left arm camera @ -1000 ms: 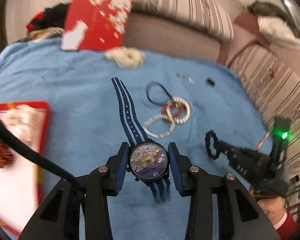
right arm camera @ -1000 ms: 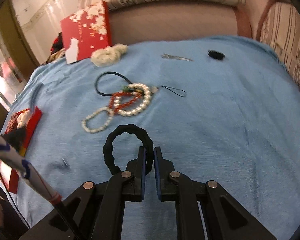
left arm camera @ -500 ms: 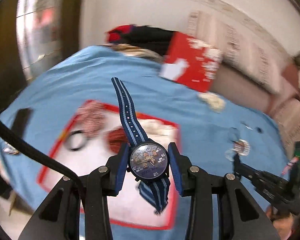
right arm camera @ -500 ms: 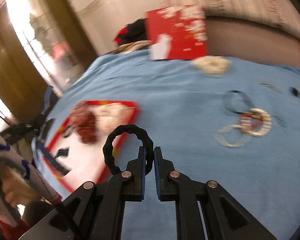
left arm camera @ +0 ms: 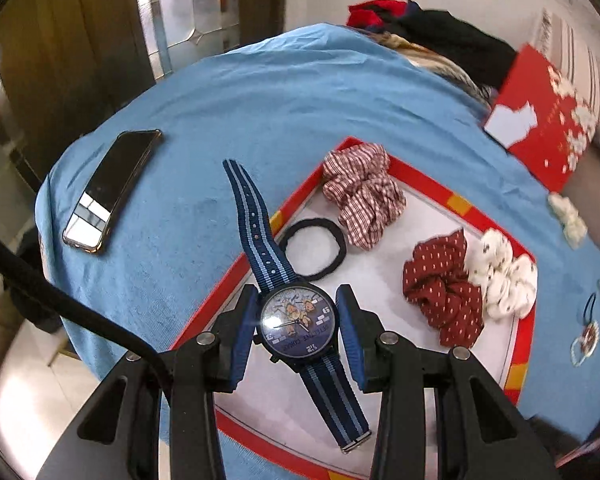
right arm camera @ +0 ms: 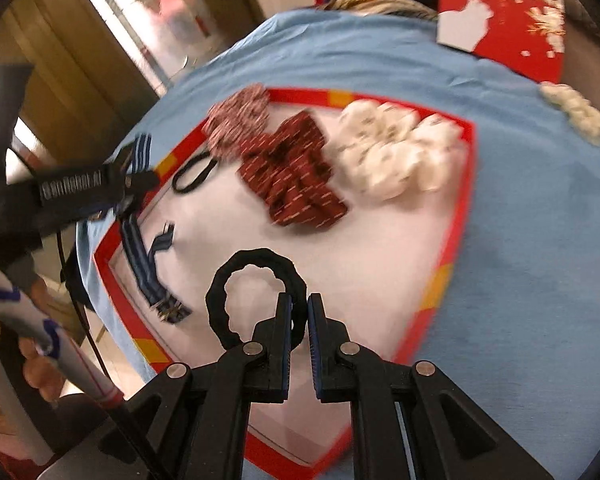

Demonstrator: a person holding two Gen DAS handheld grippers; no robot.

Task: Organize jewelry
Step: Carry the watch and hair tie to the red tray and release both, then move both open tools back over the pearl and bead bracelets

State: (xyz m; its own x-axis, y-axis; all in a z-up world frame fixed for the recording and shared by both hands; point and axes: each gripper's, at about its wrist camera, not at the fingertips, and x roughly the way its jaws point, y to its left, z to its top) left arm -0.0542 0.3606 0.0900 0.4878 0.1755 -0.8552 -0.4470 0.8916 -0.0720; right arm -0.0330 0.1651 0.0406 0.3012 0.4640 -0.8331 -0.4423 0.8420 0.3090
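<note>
My left gripper (left arm camera: pixel 298 326) is shut on a watch (left arm camera: pixel 298 326) with a blue striped strap and holds it above the near left corner of a white tray with a red rim (left arm camera: pixel 452 200). My right gripper (right arm camera: pixel 299 316) is shut on a black wavy hair tie (right arm camera: pixel 236 276) above the same tray (right arm camera: pixel 466 184). In the tray lie a thin black hair tie (left arm camera: pixel 314 250), a striped red scrunchie (left arm camera: pixel 364 196), a dark red dotted scrunchie (left arm camera: pixel 446 288) and a white scrunchie (left arm camera: pixel 504 276). The left gripper with the hanging watch strap (right arm camera: pixel 144 264) shows at the left of the right wrist view.
A phone (left arm camera: pixel 110 190) lies on the blue cloth (left arm camera: pixel 260 100) left of the tray. A red box lid (left arm camera: pixel 540 116) leans at the back right. Beaded bracelets (left arm camera: pixel 586 338) lie at the far right. Clothes (left arm camera: pixel 440 36) pile behind. The cloth's edge drops off at the left.
Both grippers have swung left from the bracelets to over the red-rimmed tray, each still holding its item. The tray now fills both views.
</note>
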